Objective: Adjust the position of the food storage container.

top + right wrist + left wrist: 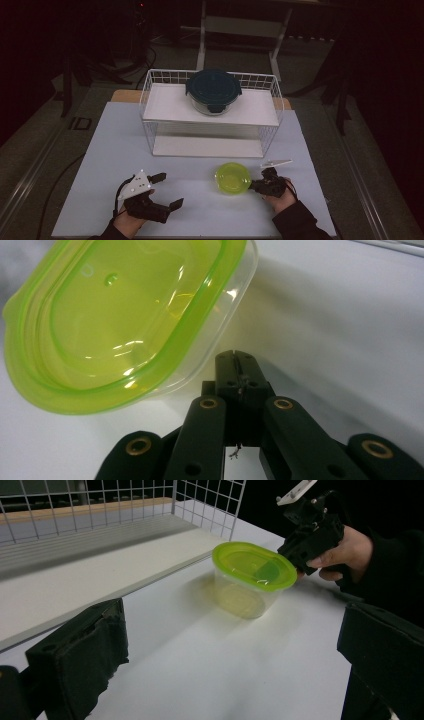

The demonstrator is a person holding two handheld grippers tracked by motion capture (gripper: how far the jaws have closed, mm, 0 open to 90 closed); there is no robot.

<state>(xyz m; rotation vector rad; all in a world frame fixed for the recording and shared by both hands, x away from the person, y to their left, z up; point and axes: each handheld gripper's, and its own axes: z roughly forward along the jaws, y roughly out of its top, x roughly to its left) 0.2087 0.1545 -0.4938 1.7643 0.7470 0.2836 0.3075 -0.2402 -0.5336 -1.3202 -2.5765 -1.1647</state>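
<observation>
Jaws of my right gripper (235,360) are closed together with nothing between them, tips just beside the green-lidded container (233,178), which stands on the white table (100,165) at 9 o'clock of that gripper. I hold my left gripper (167,190) with jaws spread wide and empty, at 8 o'clock of the container.

Black hand-held gripper (235,371) with brass-ringed screw holes; second hand-held gripper (159,192) carries a grey triangular plate; dark sleeves (297,223).
</observation>
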